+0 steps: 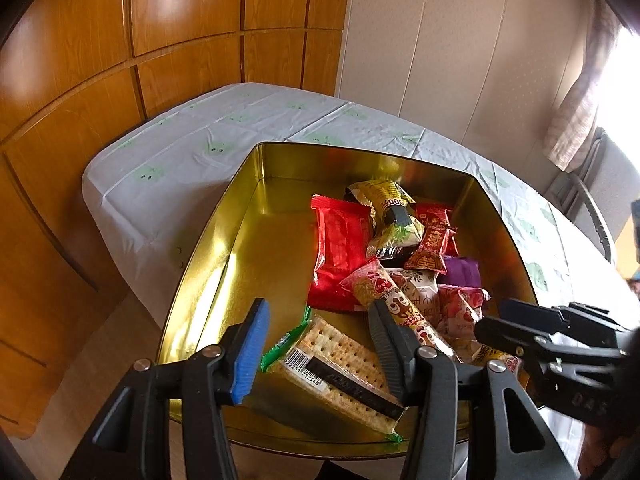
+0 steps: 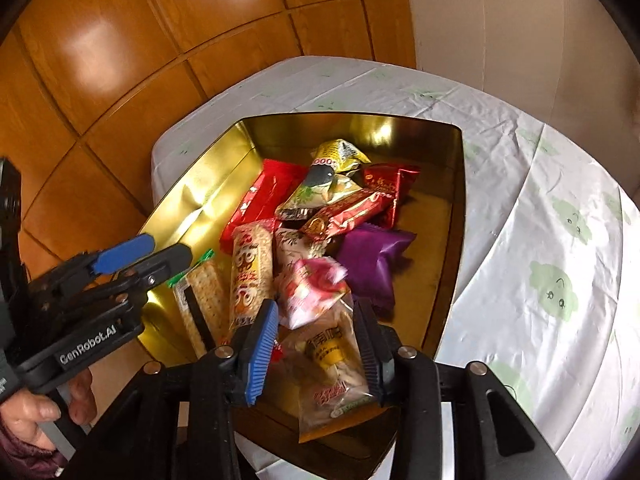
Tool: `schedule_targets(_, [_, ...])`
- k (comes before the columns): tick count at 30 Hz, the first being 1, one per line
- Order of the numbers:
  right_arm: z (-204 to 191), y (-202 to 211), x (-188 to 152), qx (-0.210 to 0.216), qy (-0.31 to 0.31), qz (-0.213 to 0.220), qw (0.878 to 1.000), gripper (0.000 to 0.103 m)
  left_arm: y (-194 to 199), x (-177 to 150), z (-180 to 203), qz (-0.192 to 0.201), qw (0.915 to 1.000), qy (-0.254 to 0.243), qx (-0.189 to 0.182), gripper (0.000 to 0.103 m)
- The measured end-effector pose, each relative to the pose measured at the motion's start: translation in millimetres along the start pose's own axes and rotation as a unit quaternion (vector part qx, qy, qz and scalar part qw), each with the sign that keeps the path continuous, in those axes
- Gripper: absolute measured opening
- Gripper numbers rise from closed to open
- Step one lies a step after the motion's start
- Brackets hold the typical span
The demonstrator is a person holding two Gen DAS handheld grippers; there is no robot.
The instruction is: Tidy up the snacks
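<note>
A gold tin (image 1: 240, 216) on the table holds several wrapped snacks. My left gripper (image 1: 316, 344) is open above the tin's near edge, its fingers either side of a cracker pack (image 1: 340, 364). A red pack (image 1: 340, 248) and a long rice-bar pack (image 1: 384, 292) lie beyond. My right gripper (image 2: 320, 340) is open over the tin (image 2: 192, 200), straddling a clear yellow-labelled snack bag (image 2: 332, 364); a pink pack (image 2: 312, 288) and a purple pack (image 2: 372, 256) lie just ahead. Each gripper shows in the other's view: the right (image 1: 528, 320), the left (image 2: 132, 256).
The table (image 1: 180, 148) has a white cloth with green prints and stands against wooden wall panels (image 1: 80, 80). A chair (image 1: 588, 200) and a curtain stand at the right. The cloth (image 2: 540, 240) stretches right of the tin.
</note>
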State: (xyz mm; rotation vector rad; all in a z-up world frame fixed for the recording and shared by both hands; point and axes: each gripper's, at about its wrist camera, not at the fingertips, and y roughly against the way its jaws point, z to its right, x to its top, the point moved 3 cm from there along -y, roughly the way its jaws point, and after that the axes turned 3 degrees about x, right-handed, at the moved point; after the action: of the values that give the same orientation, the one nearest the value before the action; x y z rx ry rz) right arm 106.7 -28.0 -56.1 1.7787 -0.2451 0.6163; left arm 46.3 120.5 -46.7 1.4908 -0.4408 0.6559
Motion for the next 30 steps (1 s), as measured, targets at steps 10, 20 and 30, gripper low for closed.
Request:
schedule_targets(10, [-3,-14,-1,-0.016,0.011,-0.012,1.000,0.031,9,1,4,0.011,0.9999,-0.009,0.004,0.055])
schedule_targets(20, [-7,21,-14,-0.049,-0.004,0.037,0.998,0.032,19,1,9,0.025,0.9996,-0.016,0.003,0.058])
schedule_targets(30, [12,63,-34,-0.111,-0.069,0.104,0.986,0.032,36,-4,23,0.054,0.9982,-0.025,0.002,0.073])
